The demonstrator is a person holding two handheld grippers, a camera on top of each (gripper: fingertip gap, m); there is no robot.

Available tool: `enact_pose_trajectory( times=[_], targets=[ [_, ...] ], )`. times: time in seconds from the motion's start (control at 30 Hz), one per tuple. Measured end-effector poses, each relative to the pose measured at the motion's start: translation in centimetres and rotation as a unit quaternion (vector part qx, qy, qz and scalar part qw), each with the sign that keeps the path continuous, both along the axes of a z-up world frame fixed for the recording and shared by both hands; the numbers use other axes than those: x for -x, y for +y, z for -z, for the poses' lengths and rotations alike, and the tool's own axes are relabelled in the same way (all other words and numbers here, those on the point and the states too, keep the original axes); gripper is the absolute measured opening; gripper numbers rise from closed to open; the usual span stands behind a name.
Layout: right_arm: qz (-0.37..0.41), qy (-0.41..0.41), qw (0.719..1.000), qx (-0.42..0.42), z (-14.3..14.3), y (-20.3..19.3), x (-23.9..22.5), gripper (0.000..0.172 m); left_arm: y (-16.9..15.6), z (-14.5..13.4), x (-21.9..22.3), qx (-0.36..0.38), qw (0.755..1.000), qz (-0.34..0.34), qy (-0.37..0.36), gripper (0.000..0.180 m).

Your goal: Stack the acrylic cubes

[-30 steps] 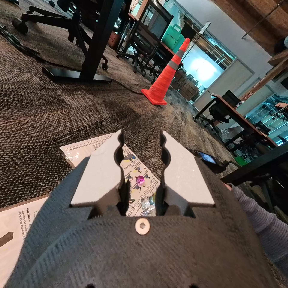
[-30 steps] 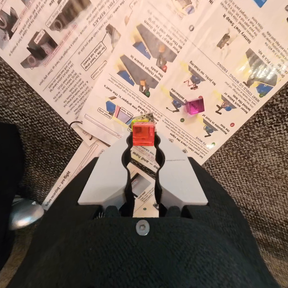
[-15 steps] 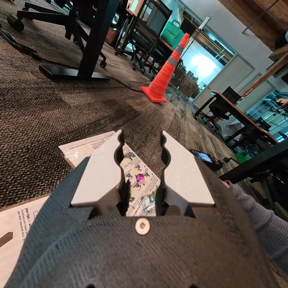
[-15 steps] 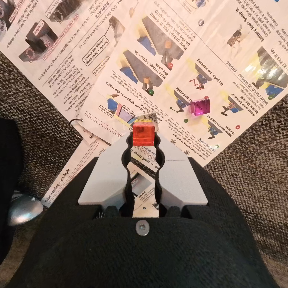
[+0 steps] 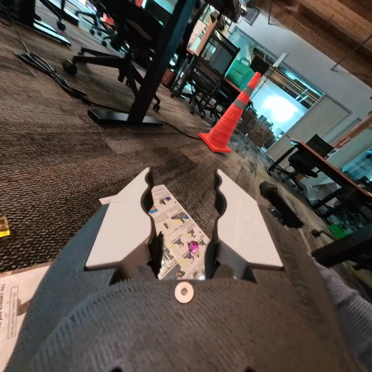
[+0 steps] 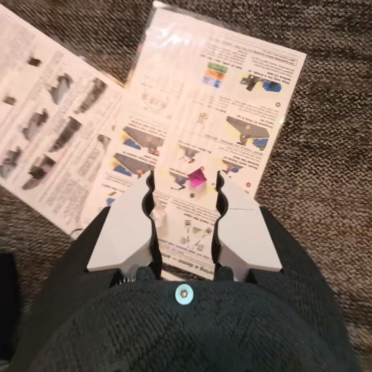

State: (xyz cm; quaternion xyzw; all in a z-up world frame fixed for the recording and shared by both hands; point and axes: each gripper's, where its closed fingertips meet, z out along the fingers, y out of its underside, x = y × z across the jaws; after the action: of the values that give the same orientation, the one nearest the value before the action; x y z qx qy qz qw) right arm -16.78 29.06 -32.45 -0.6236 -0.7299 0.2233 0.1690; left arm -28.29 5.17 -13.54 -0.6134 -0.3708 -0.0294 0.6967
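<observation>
Your right tongs (image 6: pixel 184 177) no longer grip the orange cube seen between their pads a second ago — they now stand wide and bare above the laminated instruction sheet (image 6: pixel 231 96), and the orange cube is out of sight in either view. Framed between the spread fingertips, though lower down and touched by neither pad, a magenta cube (image 6: pixel 197 176) lies on that sheet. A second printed sheet (image 6: pixel 46 112) lies to the left, its edge tucked under the first, both on the dark carpet (image 6: pixel 326 141).

Your left tongs (image 5: pixel 184 177) have widened too and swung toward the right; they are held low and nearly level over the carpet, nothing between them. Through their gap the same sheet (image 5: pixel 171 217) and magenta cube (image 5: pixel 192 247) show farther down. Ahead stands an orange traffic cone (image 5: pixel 227 124); a black handheld device (image 5: pixel 281 207) lies on the carpet to the right — your grey sleeve (image 5: pixel 350 302) fills that lower corner. A yellow block (image 5: pixel 4 227) sits at the far left edge.
</observation>
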Motion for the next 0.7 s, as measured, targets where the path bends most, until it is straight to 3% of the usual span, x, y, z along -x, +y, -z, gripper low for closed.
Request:
enact_pose_trajectory(
  times=[0.2,0.3,0.43,0.6,0.7],
  targets=[
    [-0.093,-0.106,0.987,-0.073,7.4,1.4,-0.2,0.06,-2.5,-1.6,1.7,-0.023,0.999,-0.027,0.002,0.062],
    [-0.117,-0.119,0.98,-0.108,9.2,2.0,0.4,0.058,-4.0,-2.4,2.6,-0.047,0.998,-0.044,-0.007,0.062],
    [-0.141,-0.166,0.973,-0.078,11.1,1.1,0.1,0.046,-4.5,-3.4,2.6,-0.069,0.996,-0.051,0.001,0.061],
    [-0.127,-0.193,0.971,-0.056,11.2,0.8,-0.3,0.024,-4.5,-3.9,2.6,-0.051,0.997,-0.057,0.025,0.061],
    [-0.084,-0.147,0.984,-0.05,8.1,1.6,0.3,0.024,-6.6,-4.7,3.7,-0.046,0.995,-0.08,0.035,0.061]
  ],
)
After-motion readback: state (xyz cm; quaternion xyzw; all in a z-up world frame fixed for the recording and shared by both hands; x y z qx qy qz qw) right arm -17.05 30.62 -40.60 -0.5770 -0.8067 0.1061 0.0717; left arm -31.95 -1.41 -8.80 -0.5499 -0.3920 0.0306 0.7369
